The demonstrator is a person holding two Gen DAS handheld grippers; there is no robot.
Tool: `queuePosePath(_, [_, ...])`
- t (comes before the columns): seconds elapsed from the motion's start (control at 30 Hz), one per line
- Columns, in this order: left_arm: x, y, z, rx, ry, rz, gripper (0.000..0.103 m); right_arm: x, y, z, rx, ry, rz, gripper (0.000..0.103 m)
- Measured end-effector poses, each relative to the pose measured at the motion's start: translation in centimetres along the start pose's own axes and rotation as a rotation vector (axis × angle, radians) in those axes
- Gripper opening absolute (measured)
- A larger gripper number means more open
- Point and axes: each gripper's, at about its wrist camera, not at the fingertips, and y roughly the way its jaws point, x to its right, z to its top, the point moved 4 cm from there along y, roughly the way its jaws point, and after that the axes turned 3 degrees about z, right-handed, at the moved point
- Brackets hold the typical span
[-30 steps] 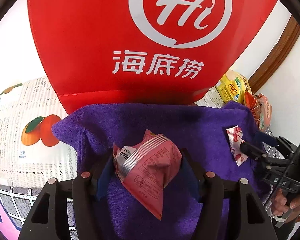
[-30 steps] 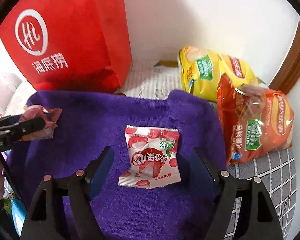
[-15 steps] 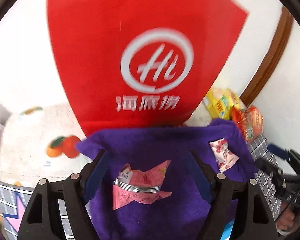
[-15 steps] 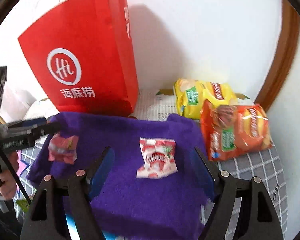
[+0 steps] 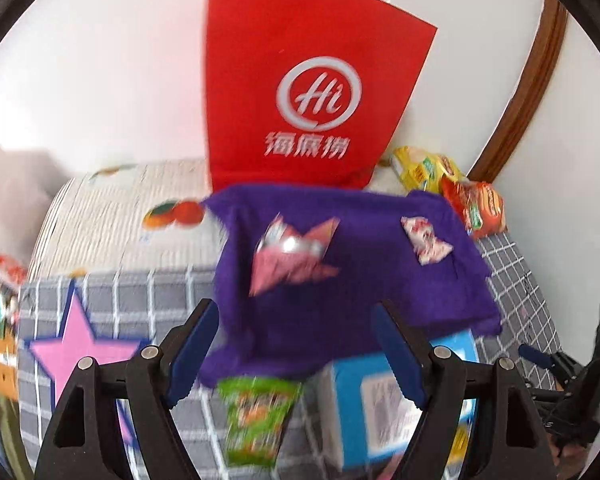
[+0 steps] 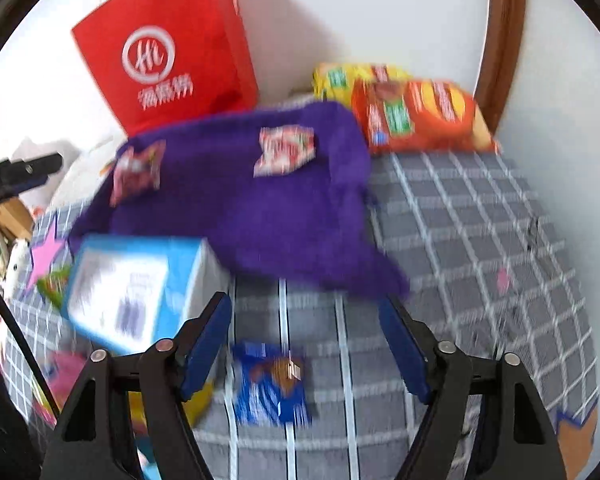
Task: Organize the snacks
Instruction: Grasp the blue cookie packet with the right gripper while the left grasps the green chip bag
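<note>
Now our pink snack packet lies loose on the purple towel, where a second ago we had it pinched in the left gripper; those jaws have just spread and hold nothing. Well to its right on the same towel sits the red-and-white snack packet, which the right gripper straddled a second ago. That gripper's jaws have just been narrowing, yet nothing is between them; they stand apart and empty above the checked cloth. Both grippers have drawn back from the towel, so two snacks look placed, and we judge the next pick comes from nearer items: the blue snack packet just ahead of the right gripper, the green snack packet and the blue box by the left. Behind the towel stand the red paper bag and two chip bags.
</note>
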Motion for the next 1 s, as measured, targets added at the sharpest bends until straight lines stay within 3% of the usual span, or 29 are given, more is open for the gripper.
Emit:
queuePosePath(0.2, [-3.2, -2.9, -5.0, -0.014, -0.051, 0.051, 0.078, -0.3, 1.7, -5.1, -0.033, -0.026, 0.024, 0.07])
queuePosePath(0.43, [-5.9, -5.6, -9.4, -0.01, -0.112, 0.076, 0.078, -1.0, 3.1, -6.8, 0.017, -0.031, -0.006, 0.07])
queuePosePath(0.47, [-6.0, -5.6, -9.7, -0.012, -0.117, 0.073, 0.078, -1.2, 3.3, -6.6, 0.102, -0.066, -0.01, 0.069])
queuePosePath(0.53, [-6.1, -5.7, -10.7, -0.018, -0.13, 0.063, 0.077, -1.4, 3.4, -6.7, 0.121, -0.075, -0.045, 0.054])
queuePosePath(0.63, [-5.9, -5.5, -11.7, -0.02, -0.139, 0.041, 0.077, -1.6, 3.3, -6.6, 0.124, -0.077, -0.042, 0.04])
queuePosePath(0.83, [-5.3, -4.5, -12.5, -0.025, -0.114, 0.017, 0.077, -1.1, 2.2, -7.1, 0.117, -0.032, -0.003, 0.039])
queuePosePath(1.0, [-4.6, -3.6, -12.3, -0.03, -0.082, -0.013, 0.077, -0.7, -0.3, -8.2, 0.148, -0.002, -0.02, 0.039])
